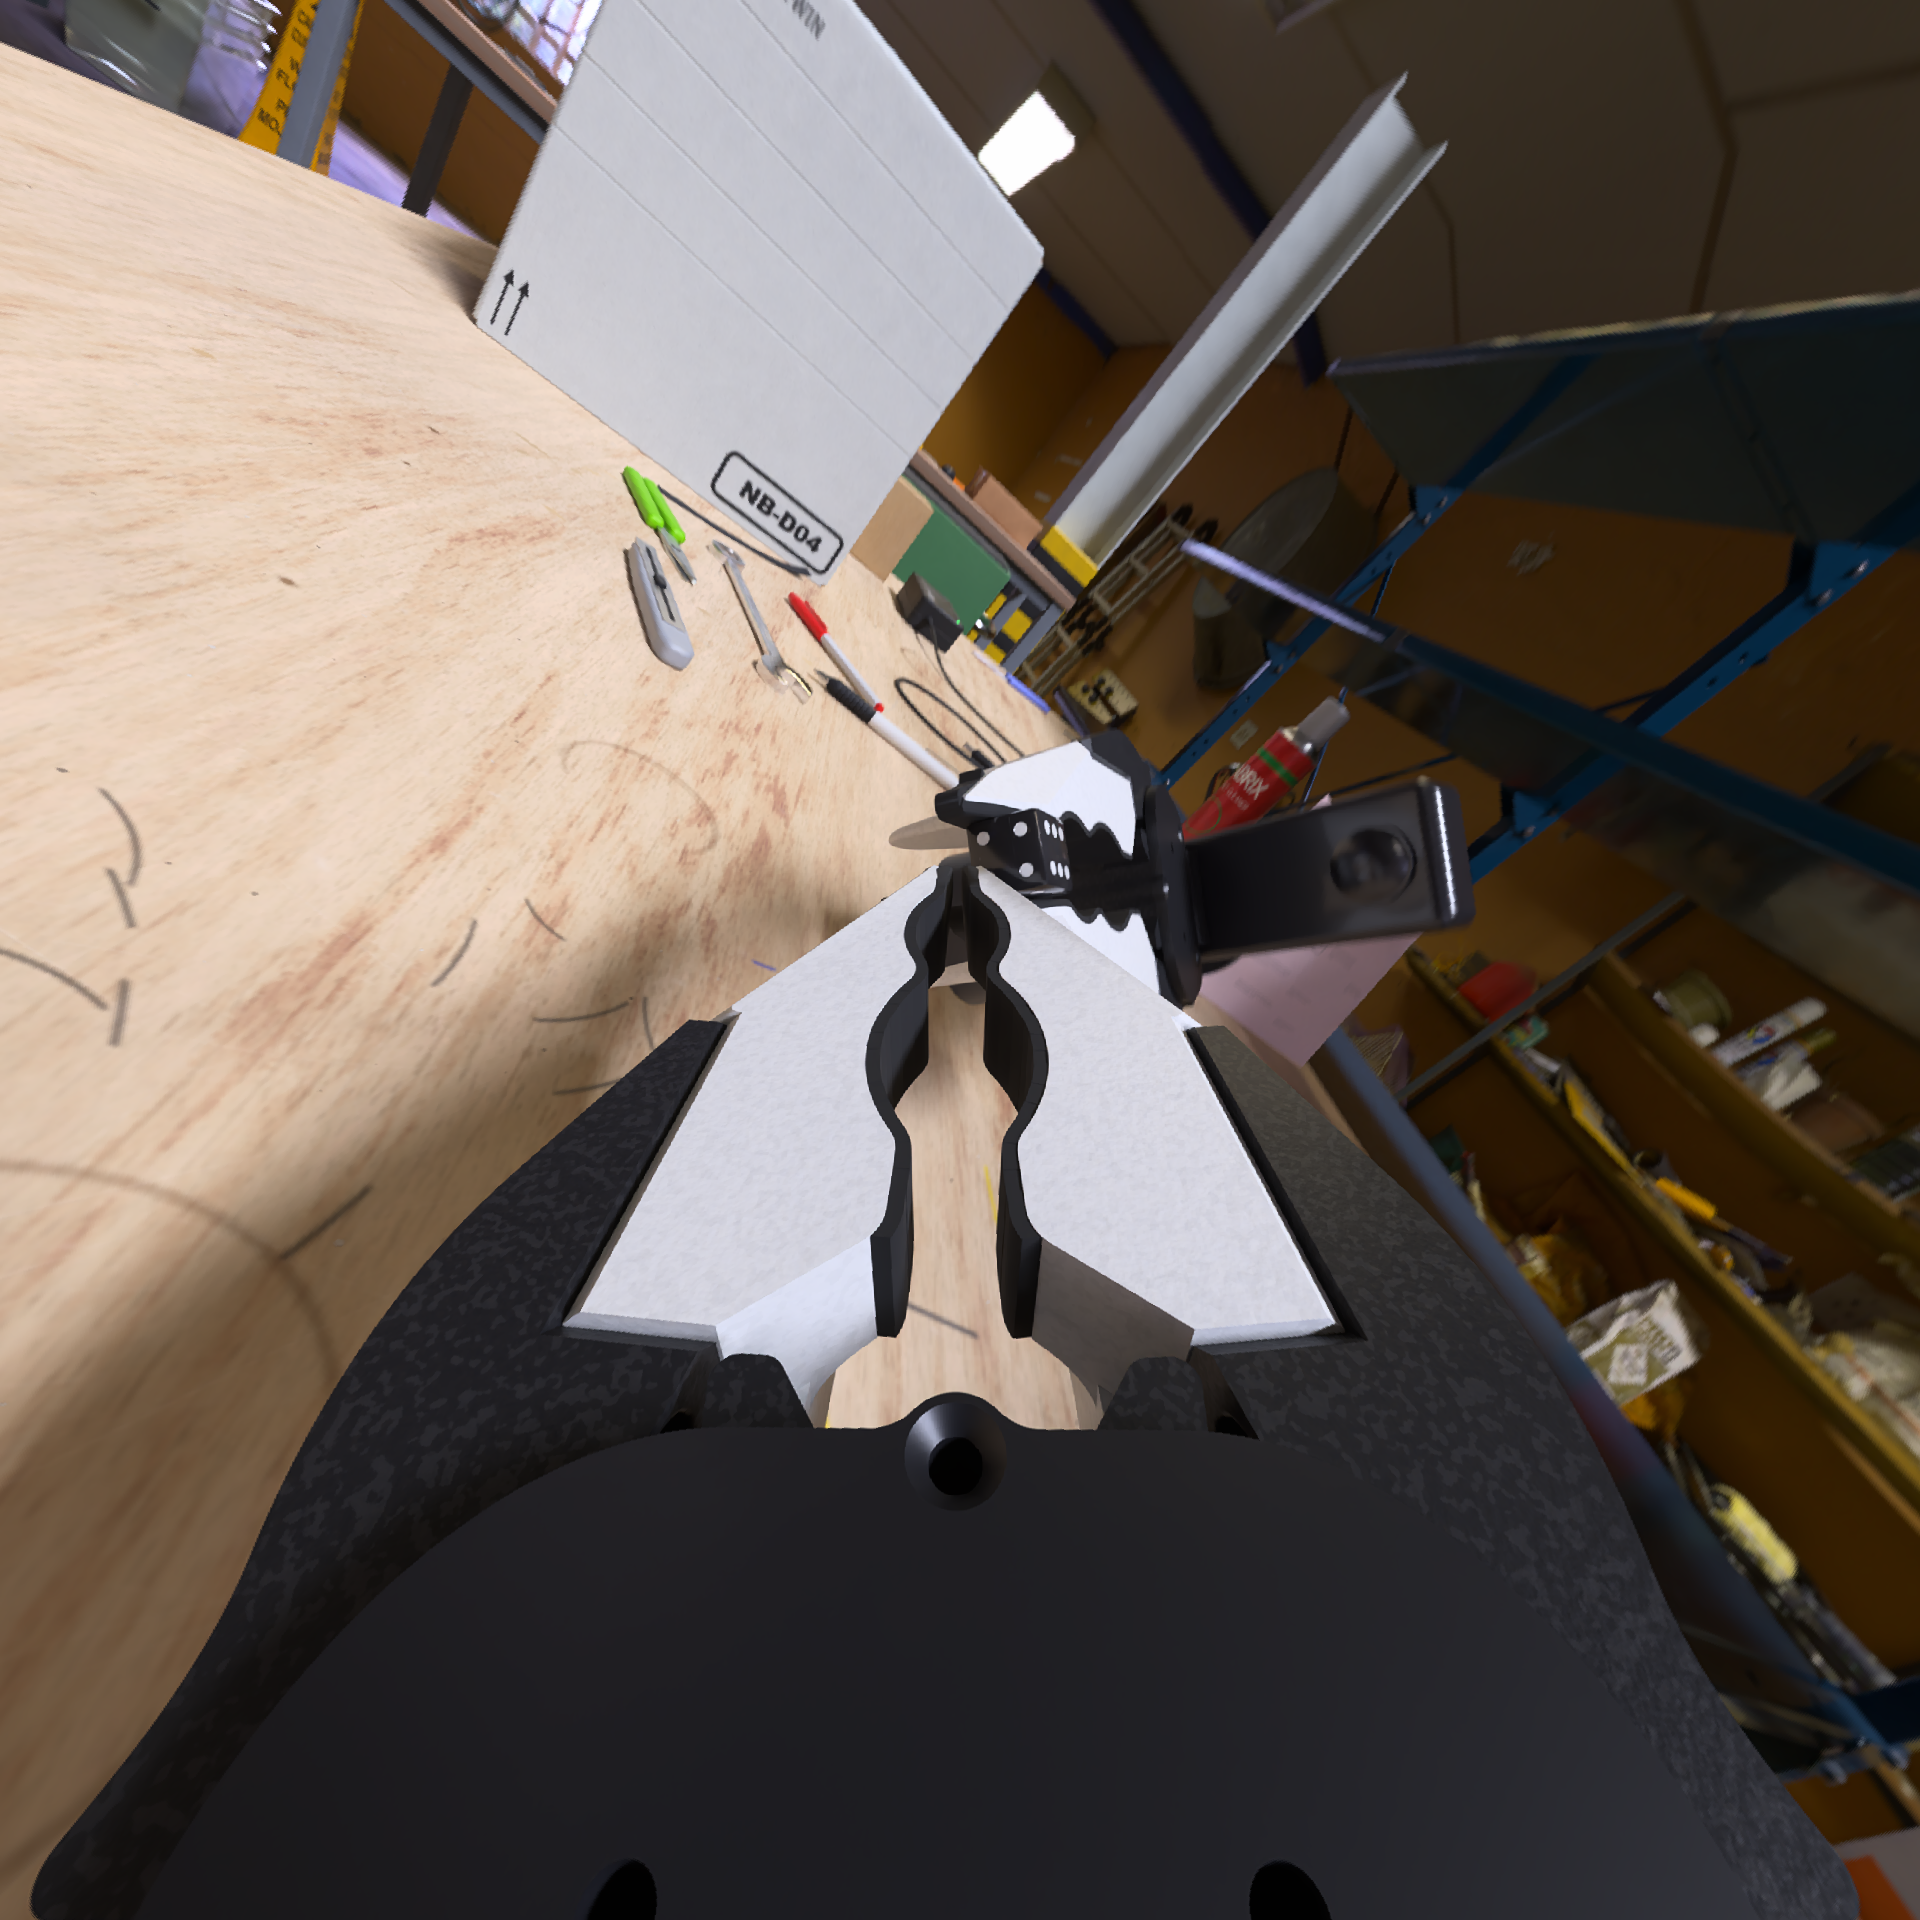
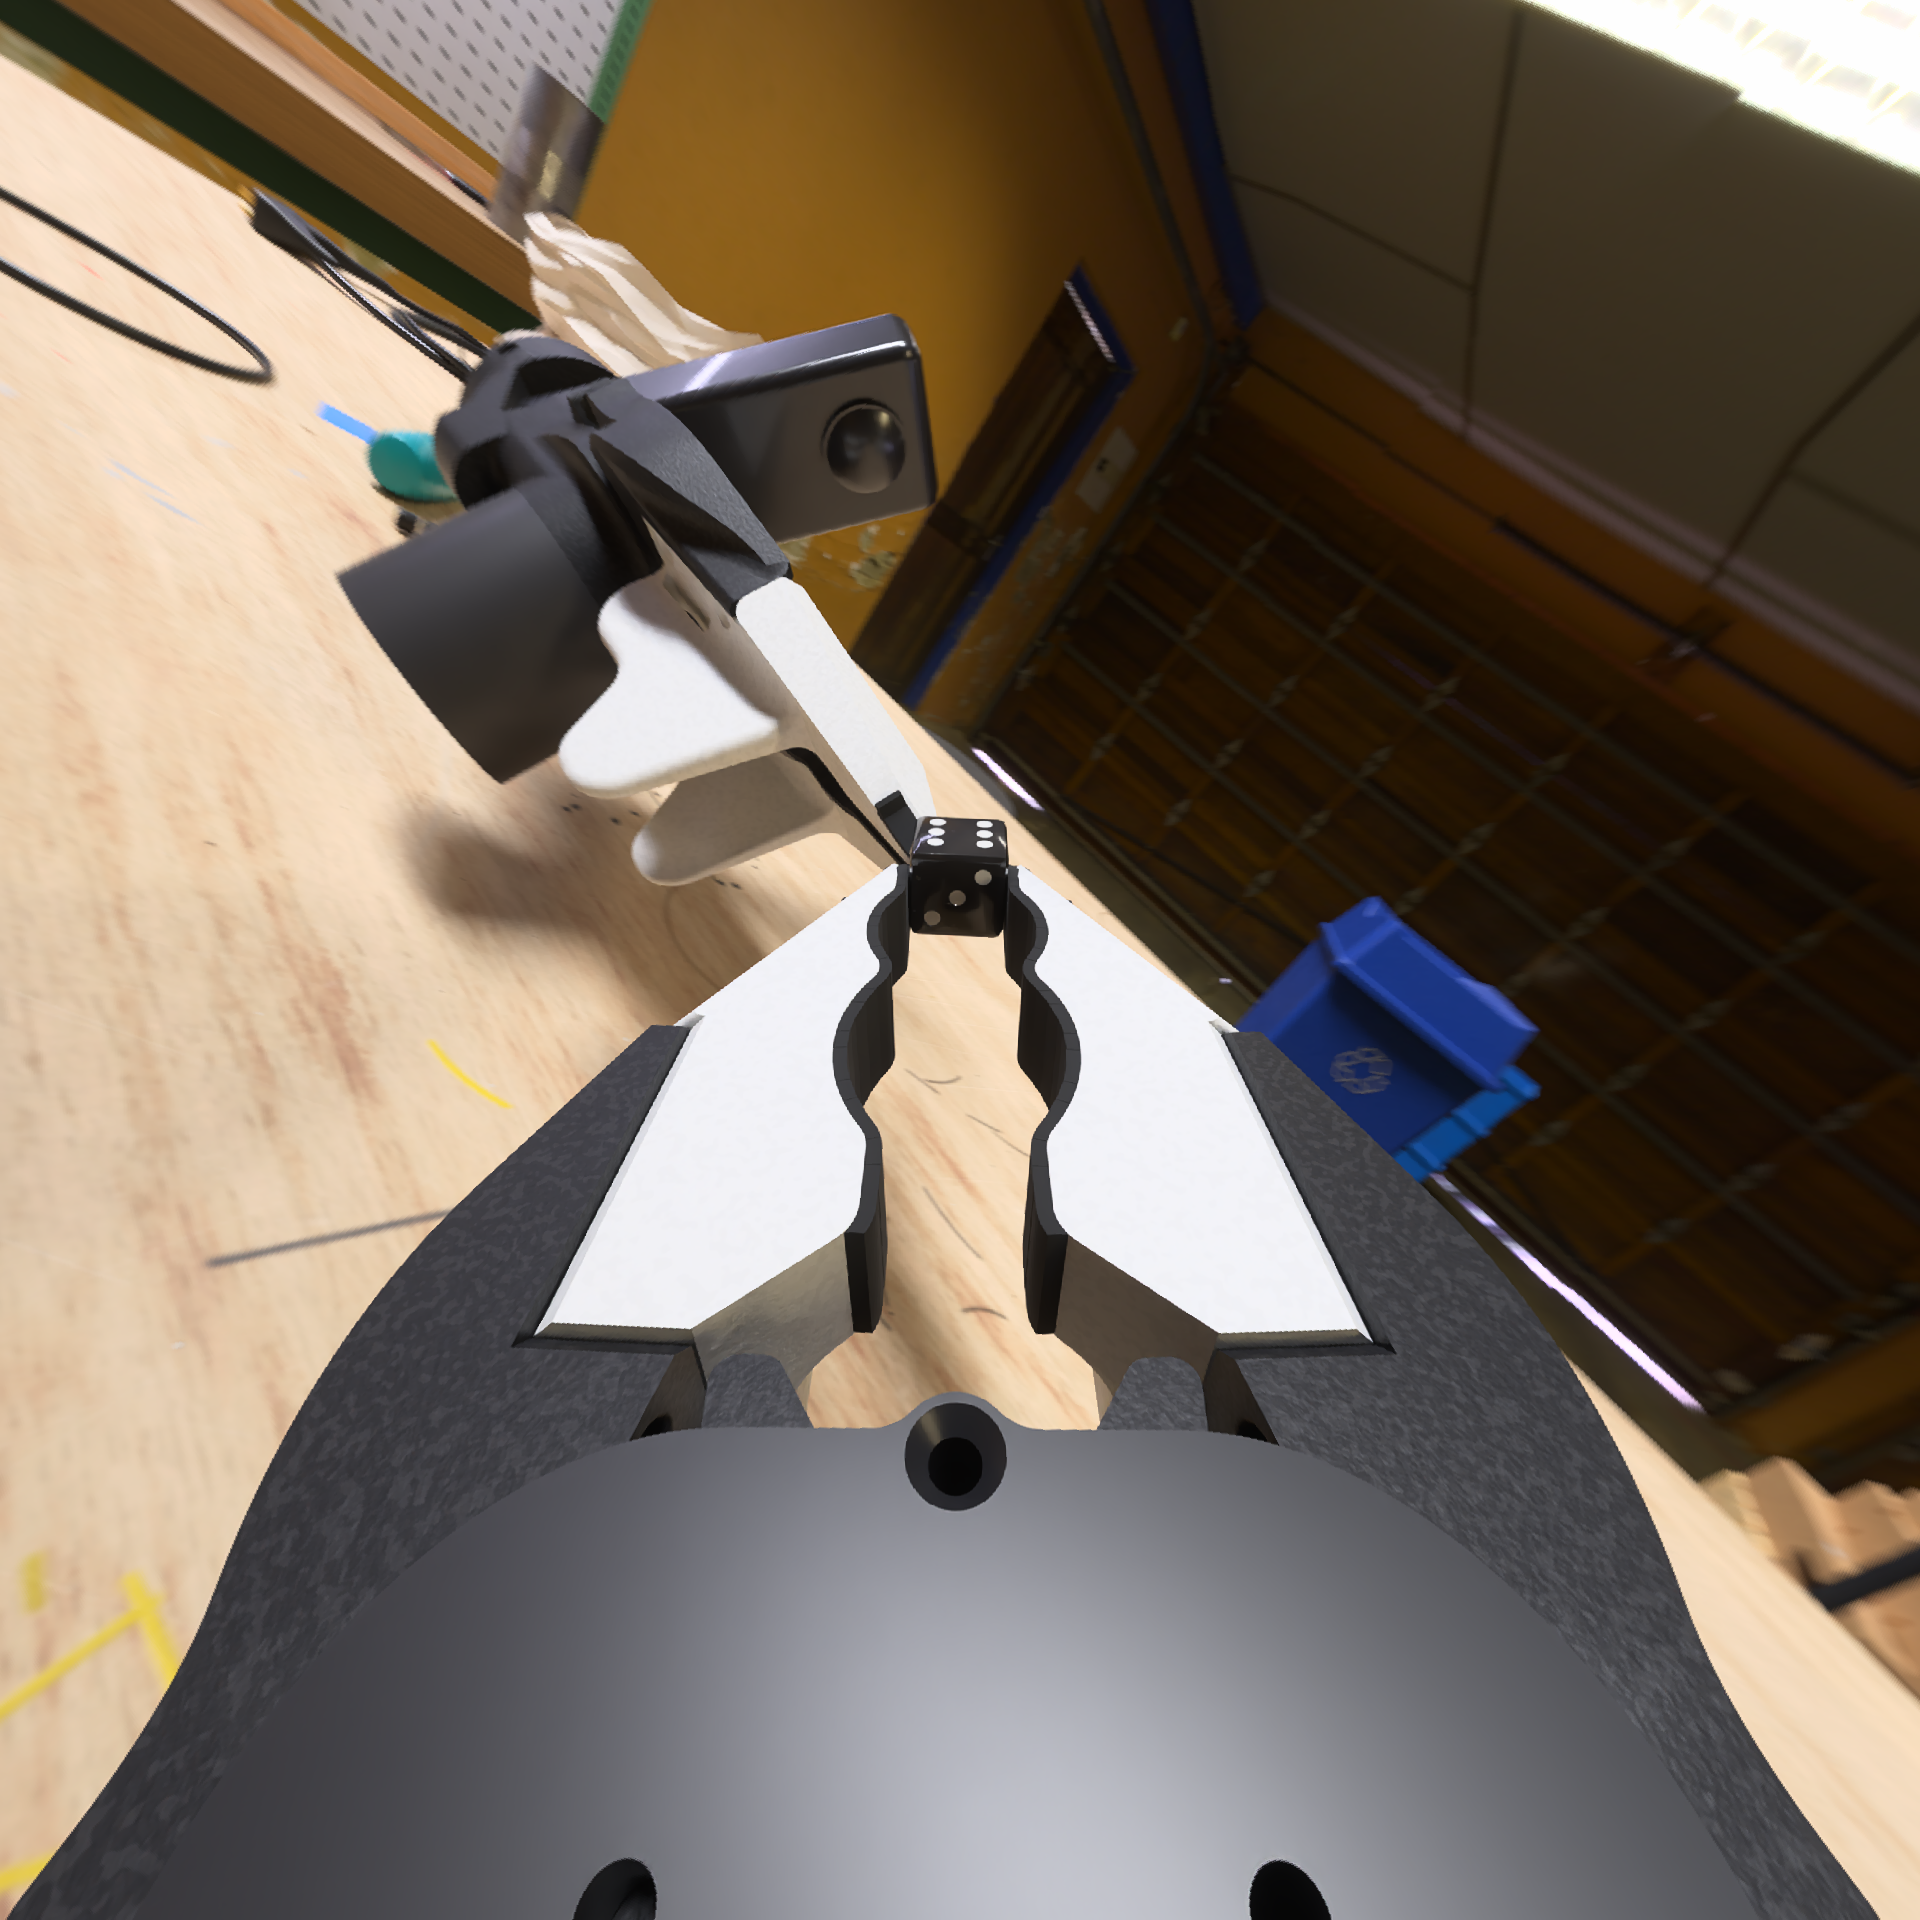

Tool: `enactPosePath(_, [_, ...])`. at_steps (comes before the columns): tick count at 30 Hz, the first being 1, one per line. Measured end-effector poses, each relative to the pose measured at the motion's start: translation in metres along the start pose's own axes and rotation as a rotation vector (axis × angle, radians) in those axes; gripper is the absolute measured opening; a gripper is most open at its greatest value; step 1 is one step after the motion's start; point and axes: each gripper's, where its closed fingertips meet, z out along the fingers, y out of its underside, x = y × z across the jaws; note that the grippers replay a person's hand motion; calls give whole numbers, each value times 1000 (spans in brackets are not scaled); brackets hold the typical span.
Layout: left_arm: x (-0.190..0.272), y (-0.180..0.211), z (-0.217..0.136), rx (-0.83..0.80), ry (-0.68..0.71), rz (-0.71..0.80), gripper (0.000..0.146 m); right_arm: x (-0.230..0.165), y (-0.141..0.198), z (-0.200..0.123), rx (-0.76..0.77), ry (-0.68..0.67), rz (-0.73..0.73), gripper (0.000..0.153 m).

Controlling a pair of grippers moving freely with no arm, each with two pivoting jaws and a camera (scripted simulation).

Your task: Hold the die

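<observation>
A small black die with white pips [image 2: 956, 878] is held above the wooden tabletop [image 2: 208, 935]. My right gripper [image 2: 956, 904] is shut on it, with the lower half between the fingertips and the top face sticking out. In the left wrist view the die [image 1: 1023, 847] sits in the right gripper [image 1: 987, 847] just beyond my own tips. My left gripper [image 1: 957, 883] is shut and empty. In the right wrist view the left gripper [image 2: 896, 836] comes in from the upper left, with its tips against the die's left edge.
A white cardboard box [image 1: 748, 270] stands at the back. A green-handled tool [image 1: 652, 506], utility knife [image 1: 657, 608], wrench [image 1: 756, 623], two pens [image 1: 821, 634] and a cable [image 1: 945, 717] lie before it. A blue bin [image 2: 1392, 1029] stands beyond the table edge, and a teal object [image 2: 410, 468] lies on the table.
</observation>
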Motion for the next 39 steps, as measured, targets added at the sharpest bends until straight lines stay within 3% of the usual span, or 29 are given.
enactPosePath(7, [-1,-9,-3,144,18,-169,2,10,6,1,-71,84,-81,16])
enactPosePath(18, [0,-10,-2,222,13,-267,1,13,3,3,-84,136,-164,16])
enactPosePath(36, [-5,-8,-2,238,-51,-247,3,13,8,3,-135,24,-19,16])
enactPosePath(39, [-6,-8,-2,231,-59,-239,3,13,9,4,-110,47,-53,16])
